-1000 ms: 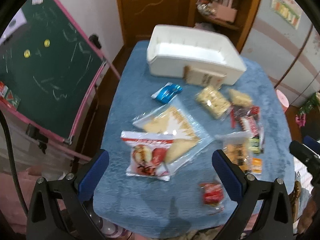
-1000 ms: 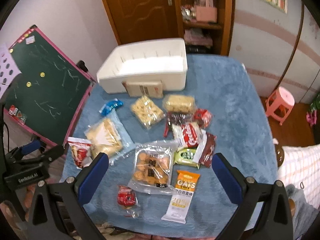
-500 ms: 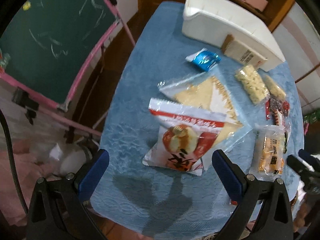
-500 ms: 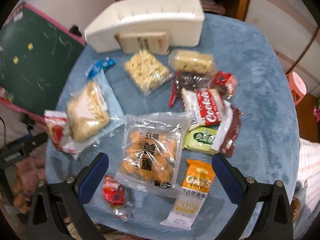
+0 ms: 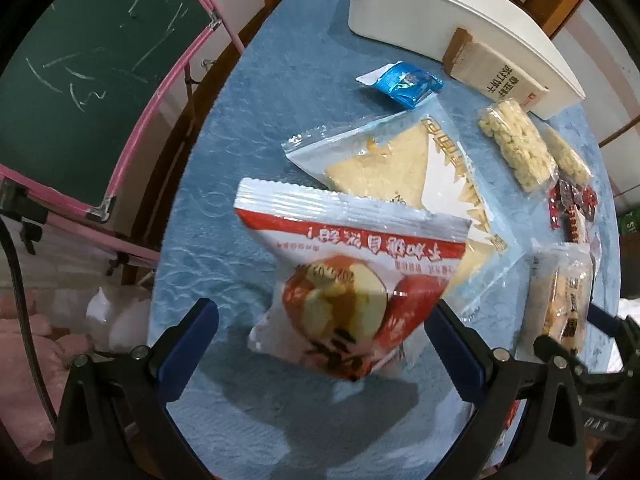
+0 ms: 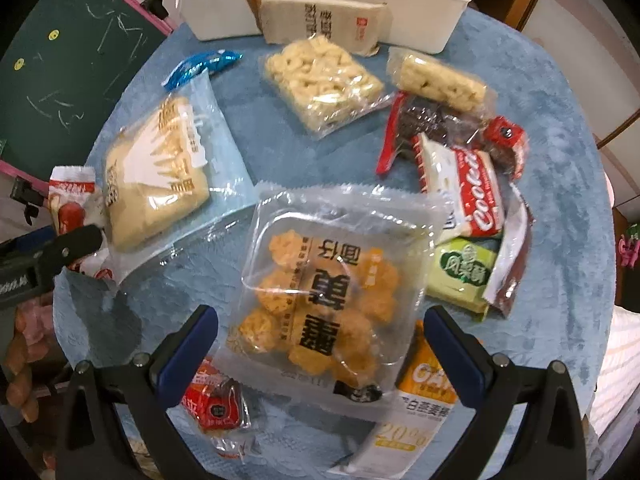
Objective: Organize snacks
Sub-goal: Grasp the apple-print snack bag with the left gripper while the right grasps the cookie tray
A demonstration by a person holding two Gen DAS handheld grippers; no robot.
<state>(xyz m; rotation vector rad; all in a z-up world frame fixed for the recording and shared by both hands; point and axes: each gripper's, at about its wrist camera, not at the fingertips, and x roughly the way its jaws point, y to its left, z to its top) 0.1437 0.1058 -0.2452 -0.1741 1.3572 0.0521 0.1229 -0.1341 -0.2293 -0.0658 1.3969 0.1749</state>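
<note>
Both grippers have dropped closer to the snacks since a second ago; packets fill more of each view.

We hold the left gripper [image 5: 322,334] low over the near left of the blue cloth [image 5: 248,92], jaws spread wide, the apple packet [image 5: 348,280] between them, nothing pinched. Its far edge overlaps the sandwich pack [image 5: 392,168]. Blue wrapper [image 5: 404,84] lies beyond, near the white bin [image 5: 400,12] at the far end.

Right gripper [image 6: 322,336] also spread, straddling the near end of the cookie tray pack [image 6: 332,276], no contact seen. Small red packet [image 6: 218,408] sits by its left finger [image 6: 188,352], oats sachet [image 6: 416,404] by its right. Farther right: green packet [image 6: 464,272], Cookie packet [image 6: 476,192]. Brown box [image 6: 320,20] leans on the bin.
</note>
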